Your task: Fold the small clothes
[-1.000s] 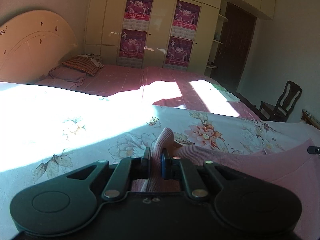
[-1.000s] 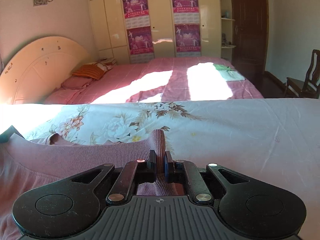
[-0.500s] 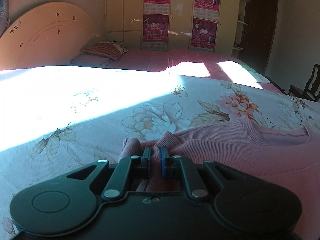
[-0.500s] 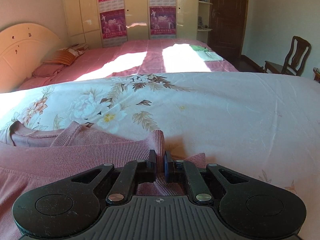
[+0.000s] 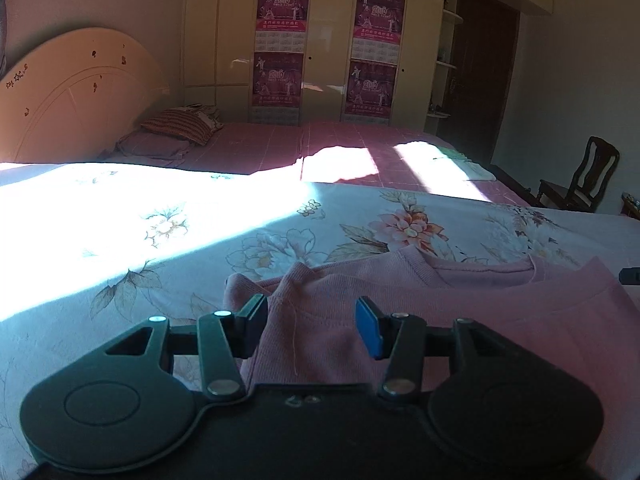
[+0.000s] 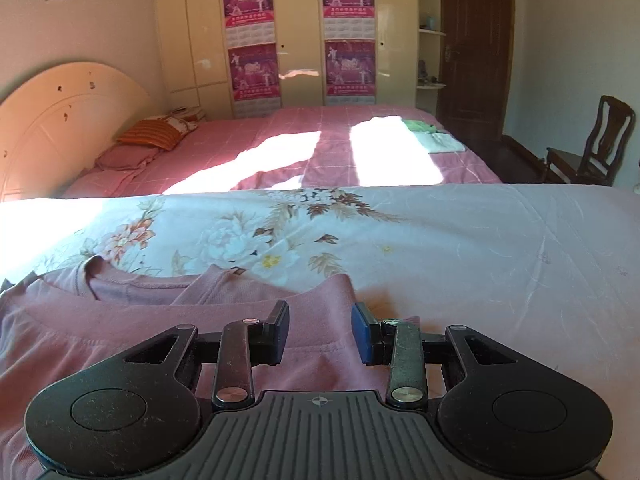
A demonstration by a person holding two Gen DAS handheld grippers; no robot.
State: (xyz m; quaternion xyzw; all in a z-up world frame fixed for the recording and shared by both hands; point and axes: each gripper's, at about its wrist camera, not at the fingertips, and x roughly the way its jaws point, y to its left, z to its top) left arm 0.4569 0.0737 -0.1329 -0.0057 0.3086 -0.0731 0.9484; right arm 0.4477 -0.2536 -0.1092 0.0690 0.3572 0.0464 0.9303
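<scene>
I had left gripper (image 5: 311, 322) jaws just opening, apart | right gripper (image 6: 320, 330) same | pink ribbed knit top (image 5: 460, 320) released, lower frame, between both, on floral bedsheet (image 5: 200, 240)

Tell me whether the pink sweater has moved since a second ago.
Yes. The pink sweater was carried forward over the flowered sheet; its folded edge now lies by the collar, and both grippers' fingers have just opened off it.

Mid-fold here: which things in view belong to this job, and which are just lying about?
Job:
- pink knit top, on the floral sheet
- left tongs, just opened, cloth between
- right tongs, just opened, cloth between

Lying about:
- striped pillow
- folded green and white cloth
- wooden chair
- wardrobe posters
</scene>
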